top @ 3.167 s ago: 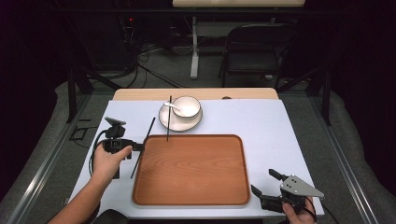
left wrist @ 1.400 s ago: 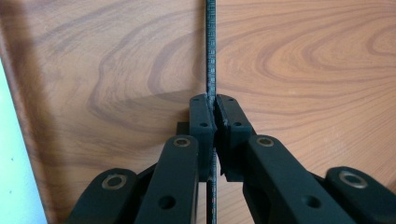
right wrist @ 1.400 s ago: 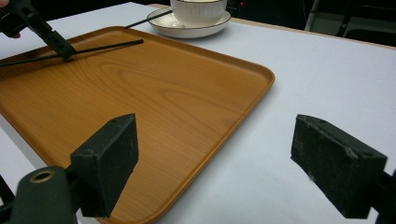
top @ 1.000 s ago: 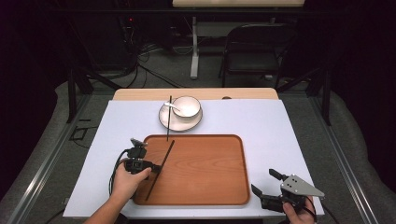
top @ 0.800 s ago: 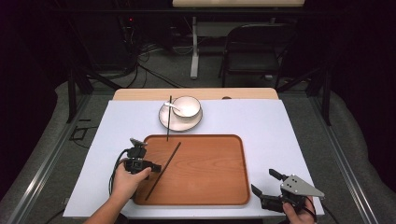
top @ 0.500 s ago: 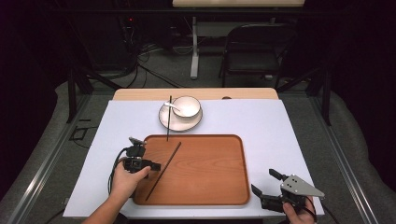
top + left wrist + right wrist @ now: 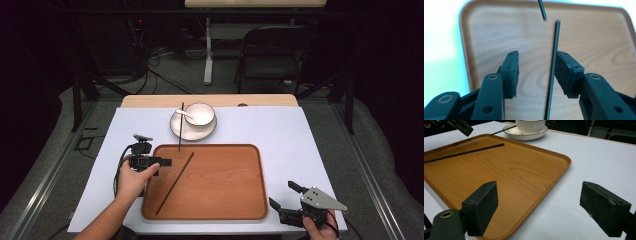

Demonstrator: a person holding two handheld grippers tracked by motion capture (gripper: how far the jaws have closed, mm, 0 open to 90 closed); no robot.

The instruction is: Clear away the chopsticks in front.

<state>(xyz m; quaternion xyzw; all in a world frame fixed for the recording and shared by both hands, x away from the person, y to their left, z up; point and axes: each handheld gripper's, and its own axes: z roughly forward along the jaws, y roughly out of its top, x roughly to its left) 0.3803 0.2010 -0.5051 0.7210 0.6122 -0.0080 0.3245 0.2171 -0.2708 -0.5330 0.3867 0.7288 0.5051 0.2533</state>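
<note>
Thin, stiff, light chopstick (image 7: pixel 174 183) lies on the tray (image 7: pixel 225 200); best pinched mid-length; left gripper (image 7: pixel 161 162) has just opened, releasing it; right gripper (image 7: pixel 282 198) gapes, empty.

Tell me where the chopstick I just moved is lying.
In the high view the chopstick lies diagonally on the left half of the tray, just right of the left gripper, whose jaws have just been opening around it.

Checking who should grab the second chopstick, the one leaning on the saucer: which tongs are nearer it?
Left. The left tongs sit just below the chopstick; the right tongs wait far across the tray.
</note>
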